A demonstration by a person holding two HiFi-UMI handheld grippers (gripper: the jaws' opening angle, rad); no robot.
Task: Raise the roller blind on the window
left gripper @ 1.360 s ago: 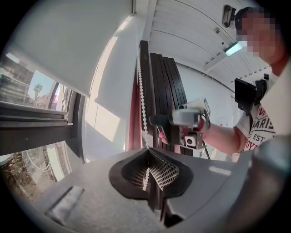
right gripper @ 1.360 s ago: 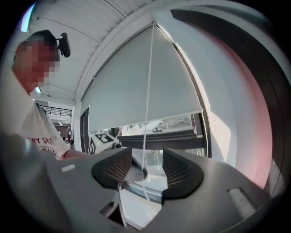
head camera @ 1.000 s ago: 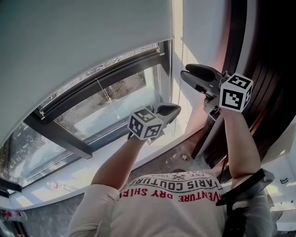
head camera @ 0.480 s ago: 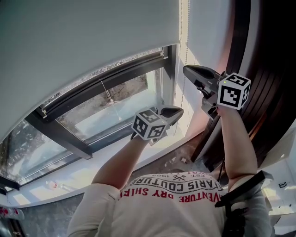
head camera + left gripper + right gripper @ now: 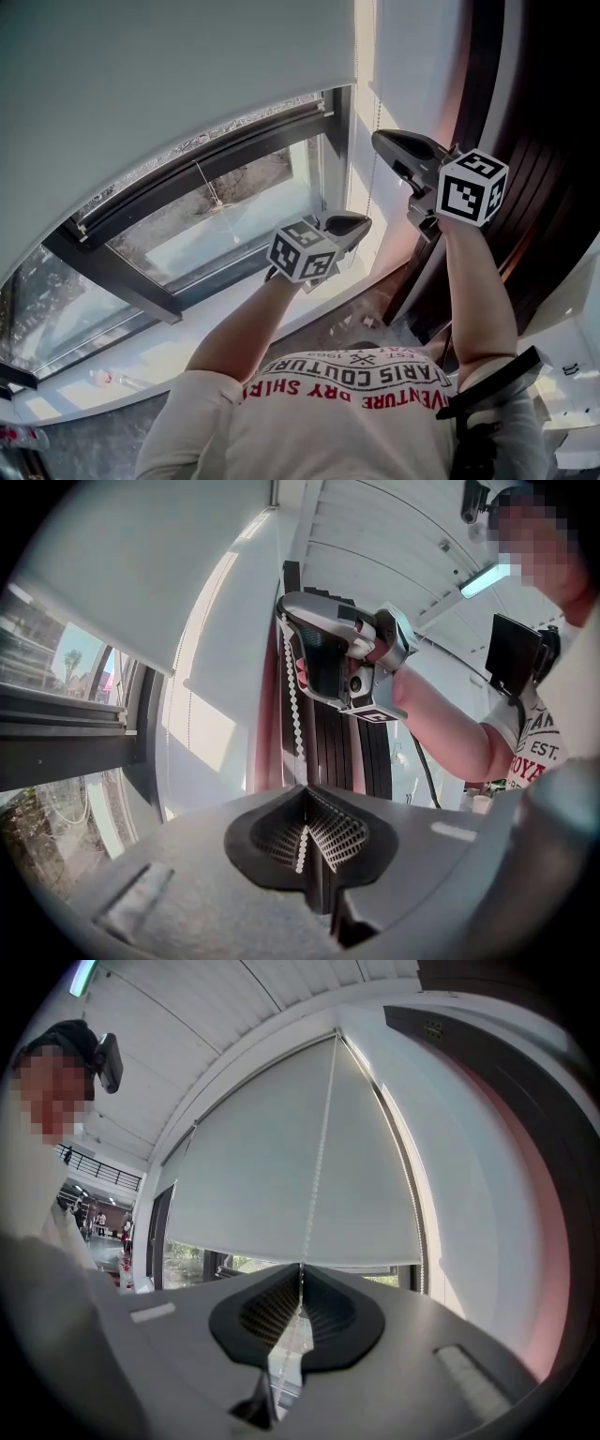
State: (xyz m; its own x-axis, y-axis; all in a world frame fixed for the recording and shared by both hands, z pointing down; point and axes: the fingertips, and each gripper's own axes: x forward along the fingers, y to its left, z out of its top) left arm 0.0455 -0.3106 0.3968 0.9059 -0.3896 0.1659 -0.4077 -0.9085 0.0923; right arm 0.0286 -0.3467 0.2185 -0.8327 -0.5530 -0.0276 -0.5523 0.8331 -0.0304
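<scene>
The pale grey roller blind (image 5: 169,84) covers the upper part of the window, and its hem sits above the dark frame. Its white bead chain (image 5: 374,94) hangs down the right side of the window. My right gripper (image 5: 377,139) is higher up. Its jaws have just been closing, and they are now shut on the bead chain (image 5: 319,1166), which runs up from the right gripper (image 5: 300,1274). My left gripper (image 5: 361,225) is lower. The chain (image 5: 292,696) runs down into the left gripper (image 5: 305,832), which is shut on it.
The dark window frame (image 5: 141,234) and the white sill (image 5: 187,347) lie below the blind. A white wall strip (image 5: 412,66) and a dark slatted panel (image 5: 525,112) stand close on the right. Small bits of debris lie on the floor under the sill.
My right gripper's jaws were wide open beside the chain and have closed onto it. The left gripper has stayed where it was, still shut on the chain.
</scene>
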